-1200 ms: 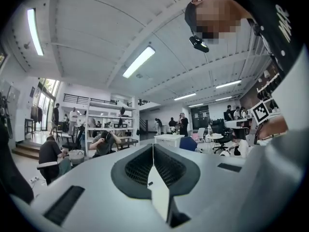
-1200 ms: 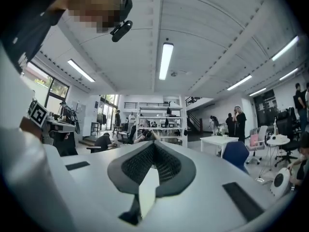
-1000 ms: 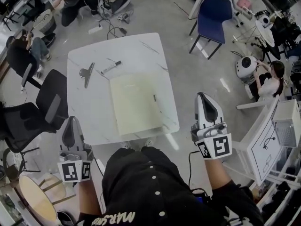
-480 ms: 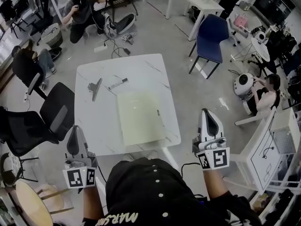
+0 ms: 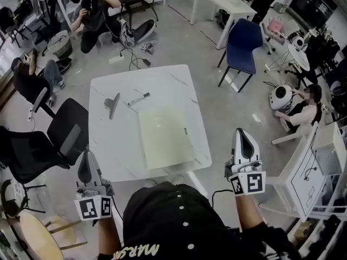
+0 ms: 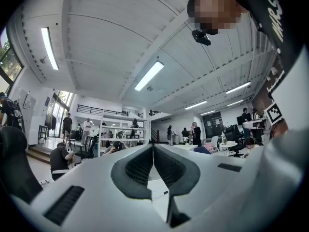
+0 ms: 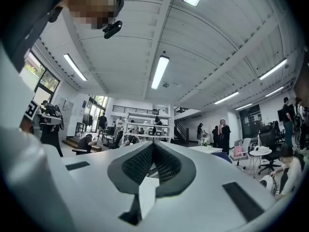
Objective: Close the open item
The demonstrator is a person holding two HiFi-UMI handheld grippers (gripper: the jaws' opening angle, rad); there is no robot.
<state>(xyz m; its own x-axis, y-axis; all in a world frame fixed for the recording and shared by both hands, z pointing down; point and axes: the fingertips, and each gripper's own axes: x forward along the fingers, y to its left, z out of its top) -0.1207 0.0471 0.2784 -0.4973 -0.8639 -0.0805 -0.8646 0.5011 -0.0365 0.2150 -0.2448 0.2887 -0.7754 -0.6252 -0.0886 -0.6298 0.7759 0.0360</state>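
left gripper [image 5: 87, 155]: your jaws are pressed together at the tips with nothing between them. It sits at the lower left of the head view, off the table's near left corner, and touches nothing.
right gripper [image 5: 242, 131]: your jaws are pressed together and empty. It sits at the lower right, clear of the table's right edge.
folder [image 5: 165, 137]: pale green, lying flat at the centre of the frame on the near half of the table. Only one flat face shows and its contents are not visible. A small dark mark sits at its right edge. It is well apart from both of your grippers.
table [image 5: 108, 145]: white marbled top.
clip [image 5: 112, 105]: metal, on the table at the folder's upper left.
marker [image 5: 139, 98]: just right of the clip, apart from the folder.
black chair [image 5: 65, 134]: at the table's left edge.
blue chair [image 5: 244, 39]: upper right.
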